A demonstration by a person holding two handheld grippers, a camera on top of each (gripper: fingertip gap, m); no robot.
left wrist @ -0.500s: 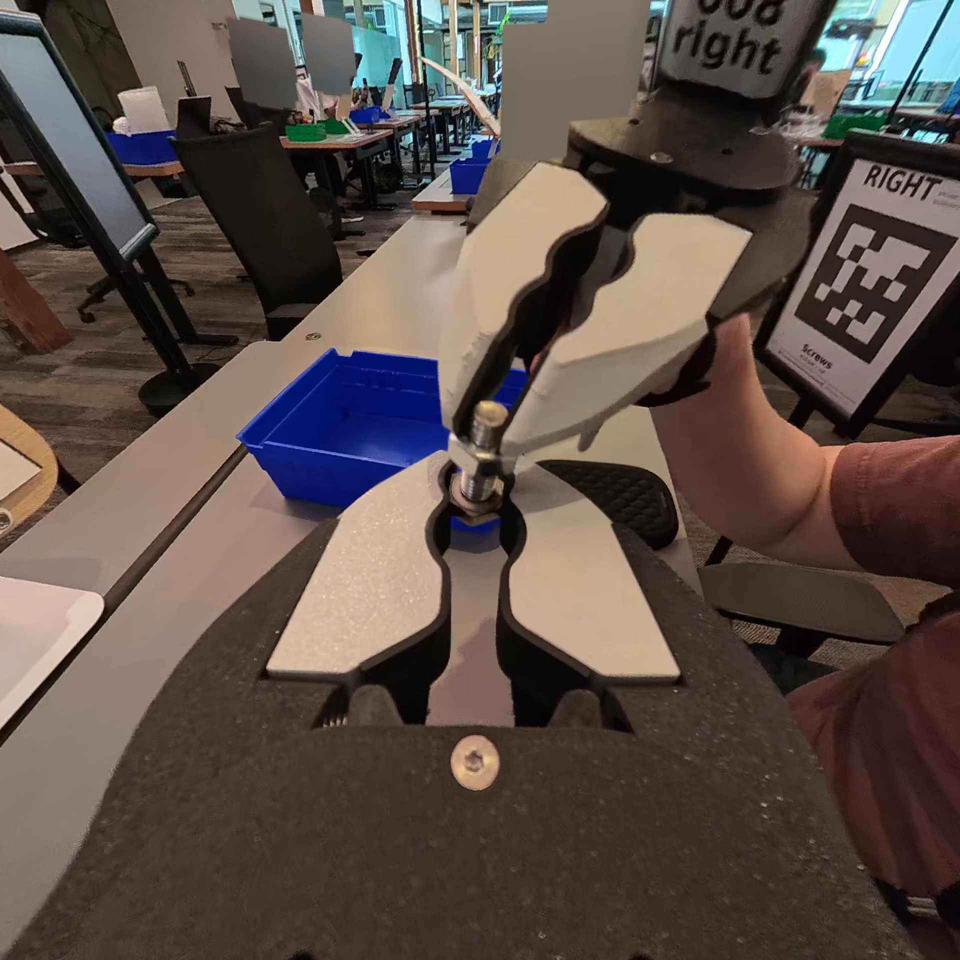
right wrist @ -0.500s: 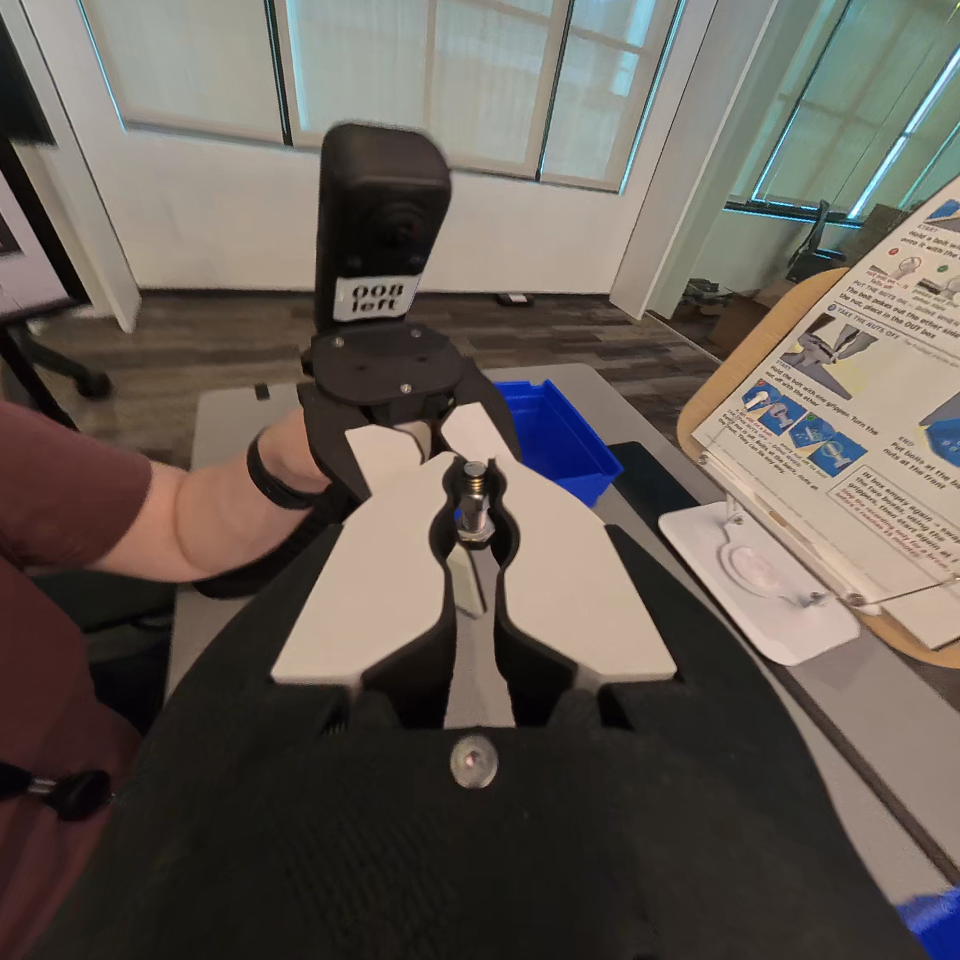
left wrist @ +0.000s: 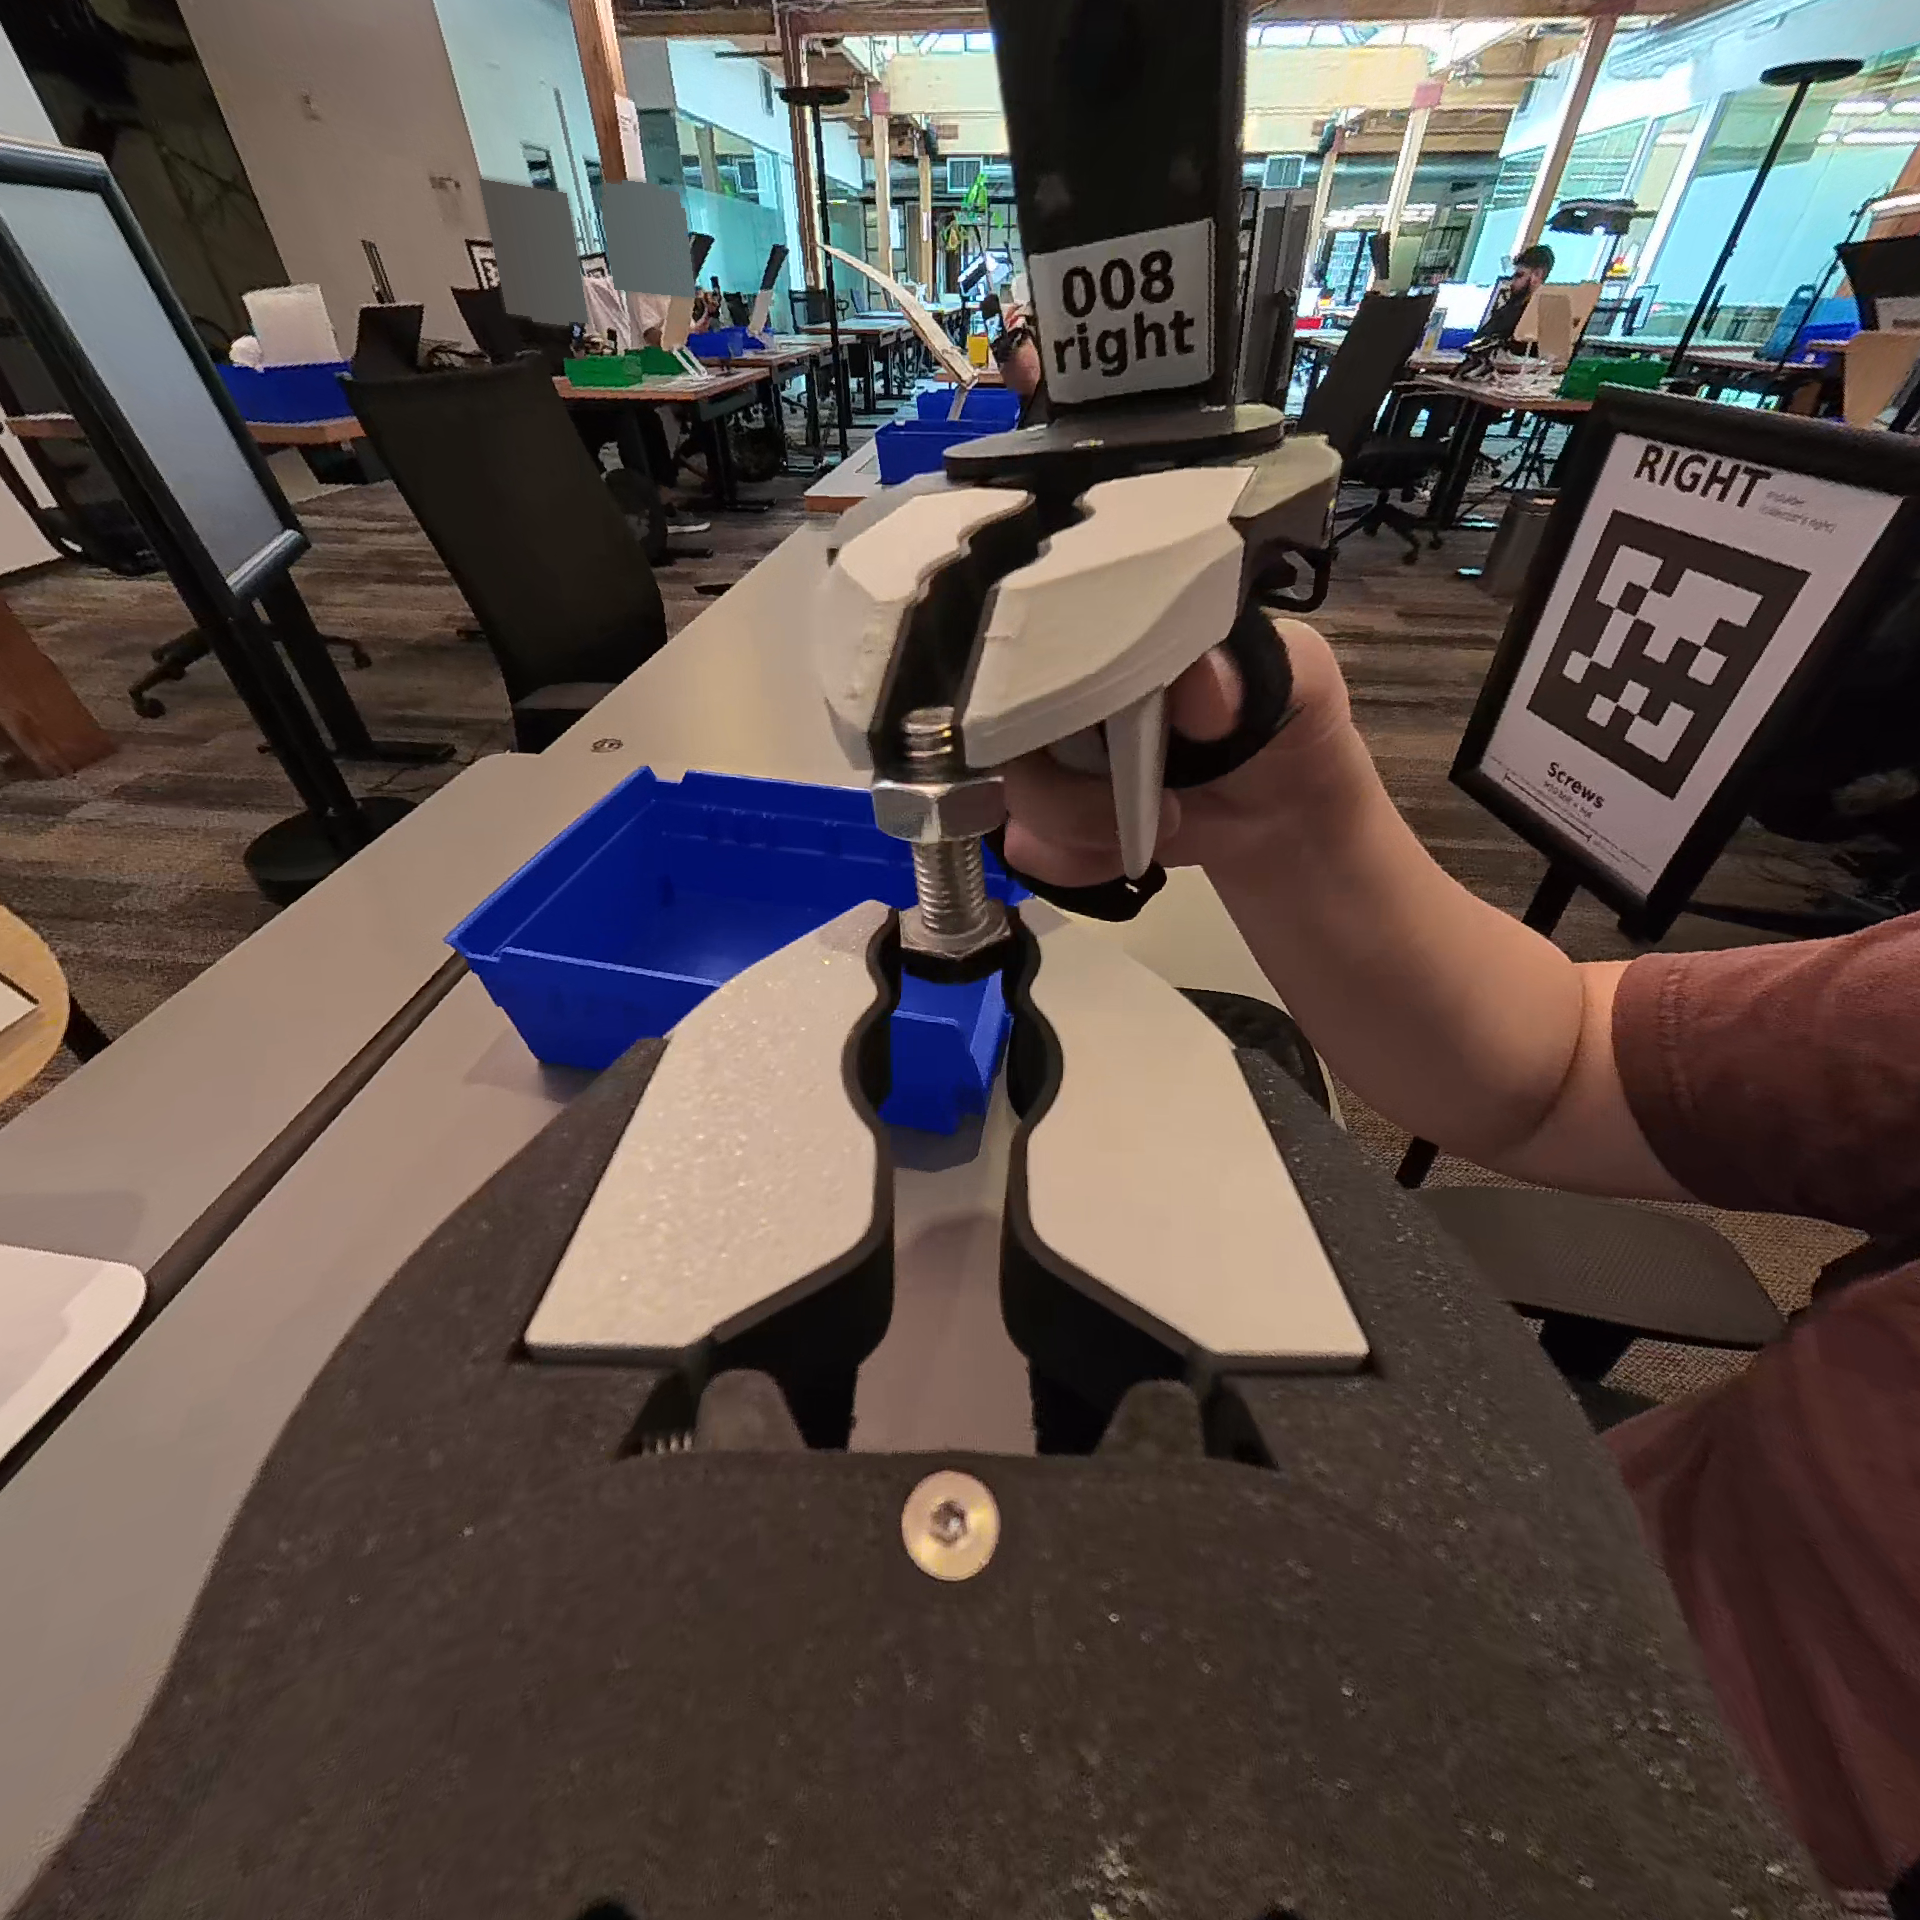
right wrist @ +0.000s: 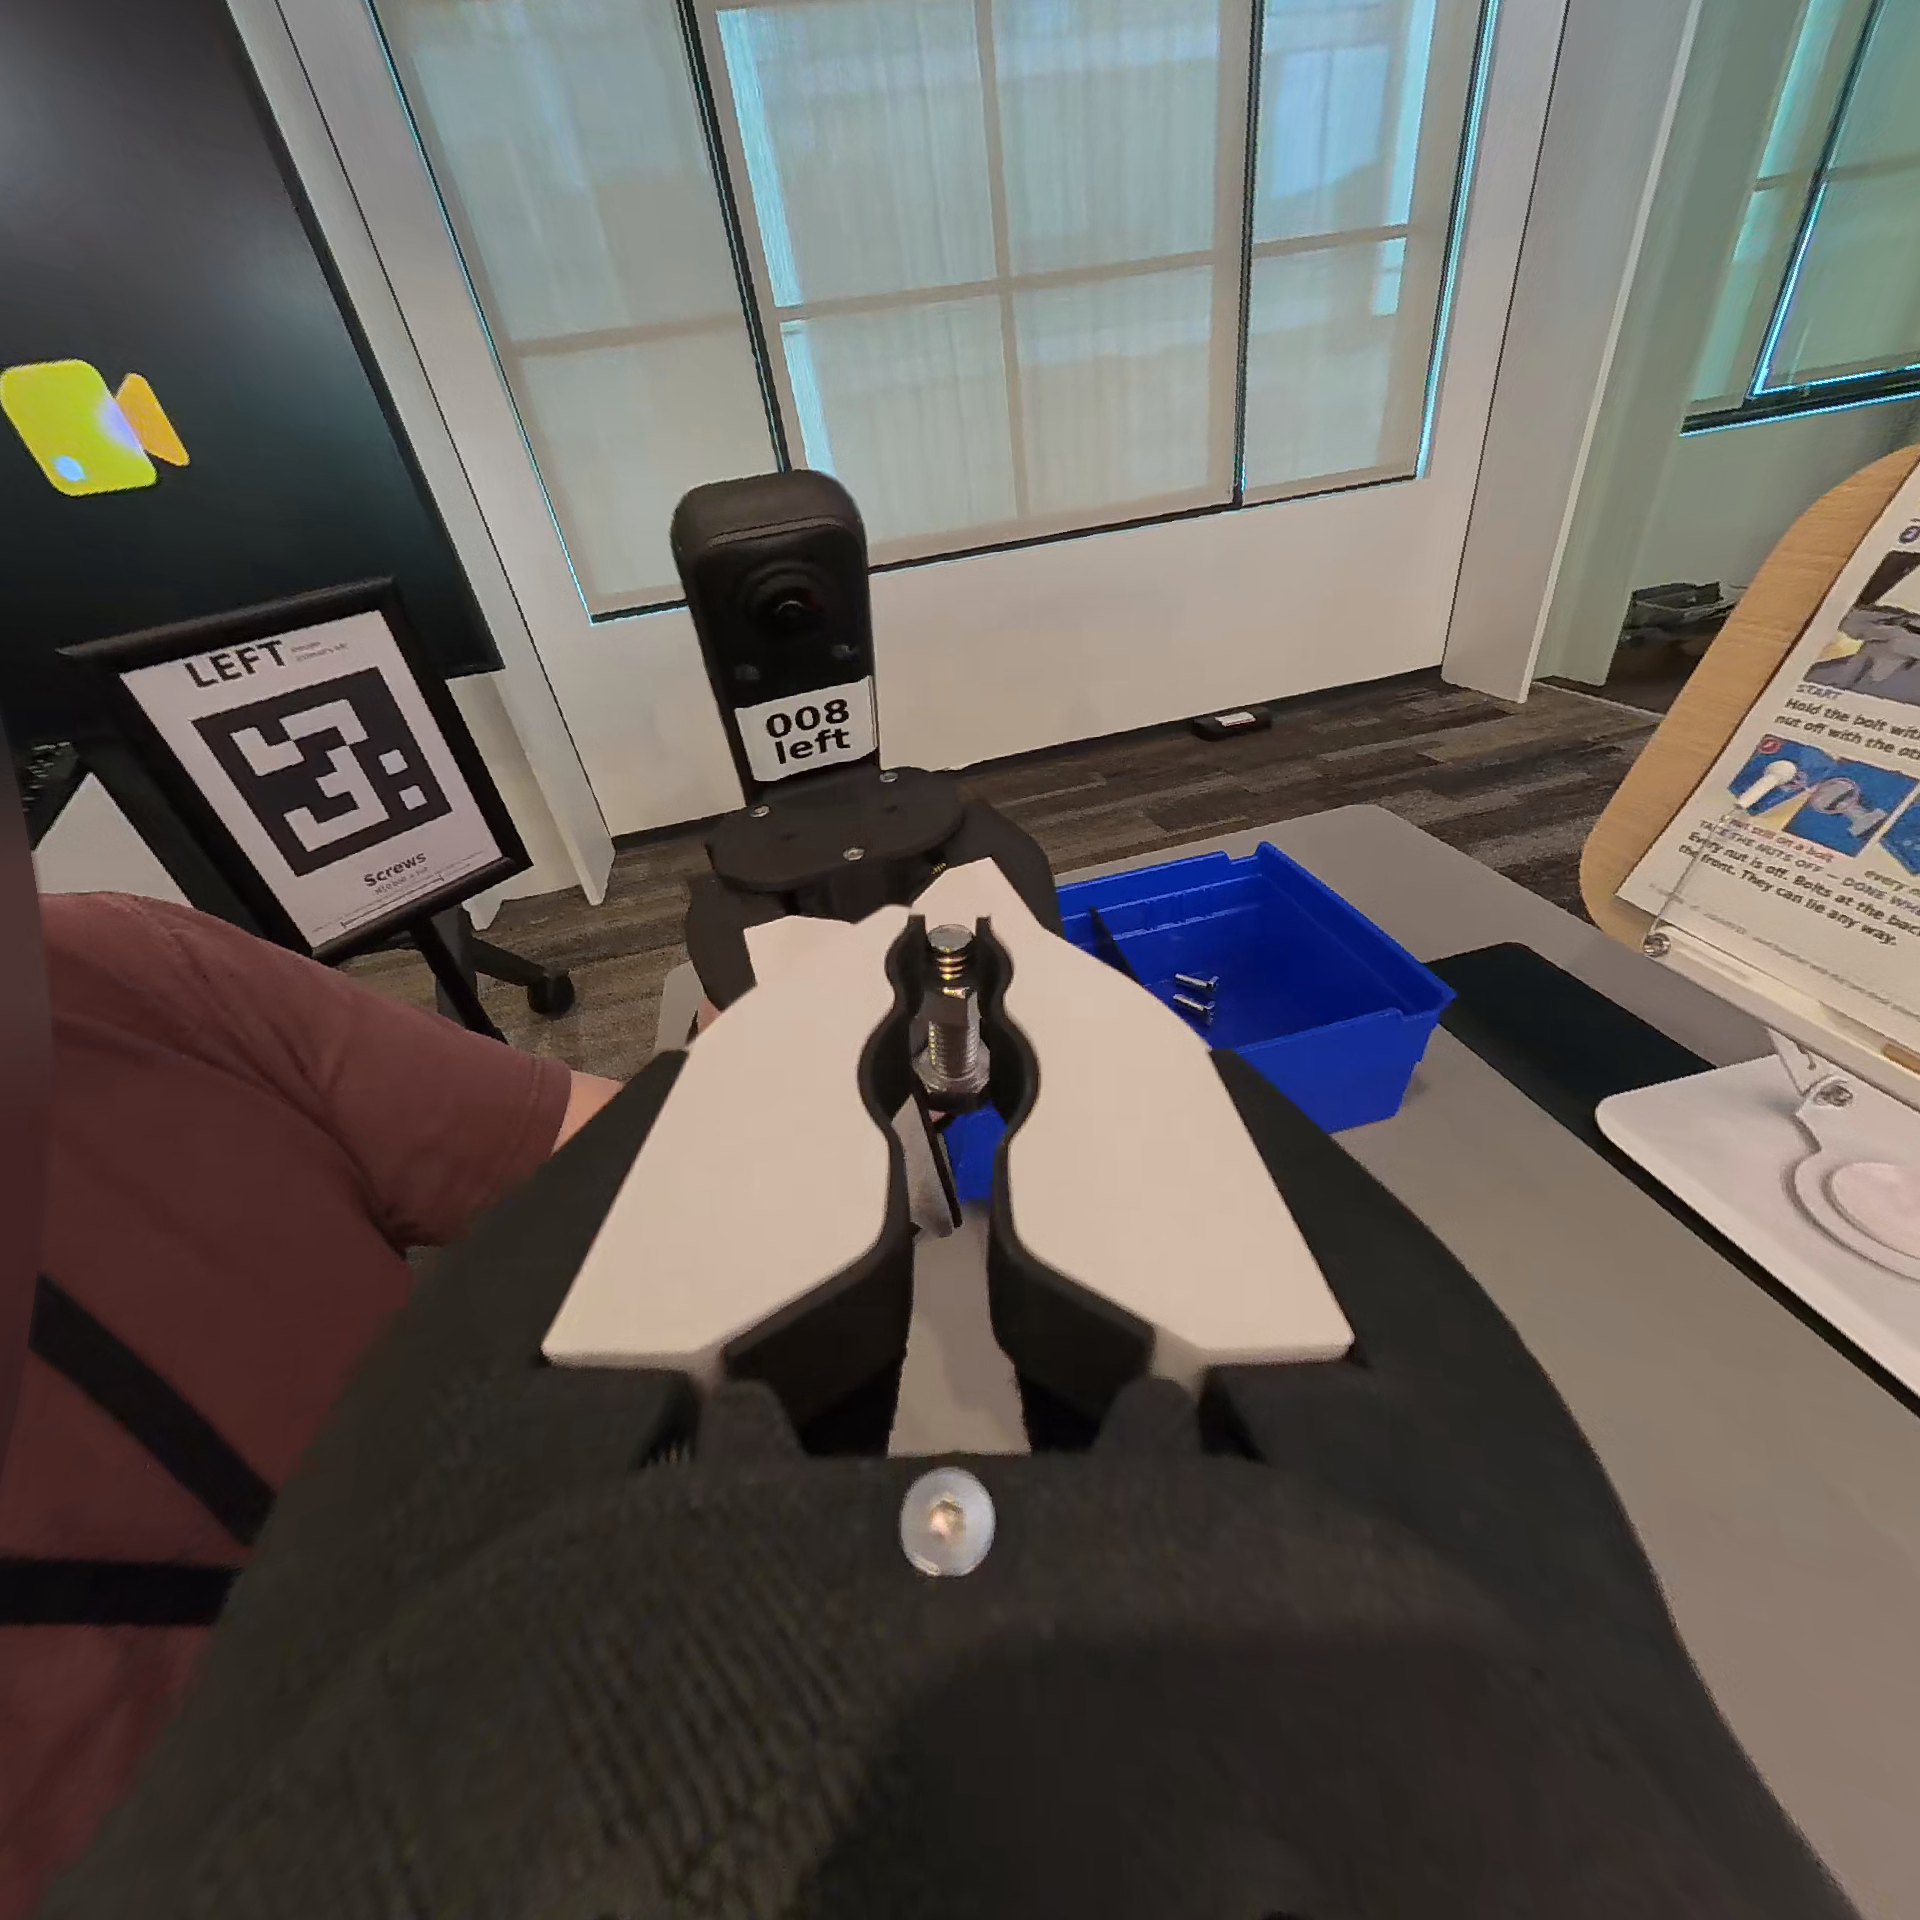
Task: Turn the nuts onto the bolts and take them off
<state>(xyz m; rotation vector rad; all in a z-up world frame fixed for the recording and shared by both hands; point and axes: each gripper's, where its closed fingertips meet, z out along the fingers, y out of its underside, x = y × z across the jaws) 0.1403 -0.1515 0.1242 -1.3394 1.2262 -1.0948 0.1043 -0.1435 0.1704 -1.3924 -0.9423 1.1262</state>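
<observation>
so the blue bin [left wrist: 665, 914] sits on the grey table [left wrist: 260, 1039] off to the left in the left wrist view, and it looks bare inside from that angle. moving right, the left gripper [left wrist: 954, 961] has its fingers closed around the head end of the bolt [left wrist: 943, 883], which stands upright with the thread pointing up. the nut [left wrist: 935, 808] is up near the top of the thread, and the right gripper [left wrist: 928, 740] comes down from above, fingers pinched at the bolt tip just over the nut. whether it's biting the nut itself or only the thread end, hard to tell from here.

from the right wrist view, same stack: nut [right wrist: 945, 1003] on the bolt [right wrist: 951, 1039], and further right two small bolts [right wrist: 1193, 992] lie in the blue bin [right wrist: 1330, 1029], with an instruction board [right wrist: 1787, 769] at the far right.

what could go wrong: if the right fingers are only on the thread, a twist would just skid and the nut wouldn't budge. if the nut is at its last turns, it could pop free and drop, missing the bin. a loose left grip would let the whole bolt spin along.
</observation>
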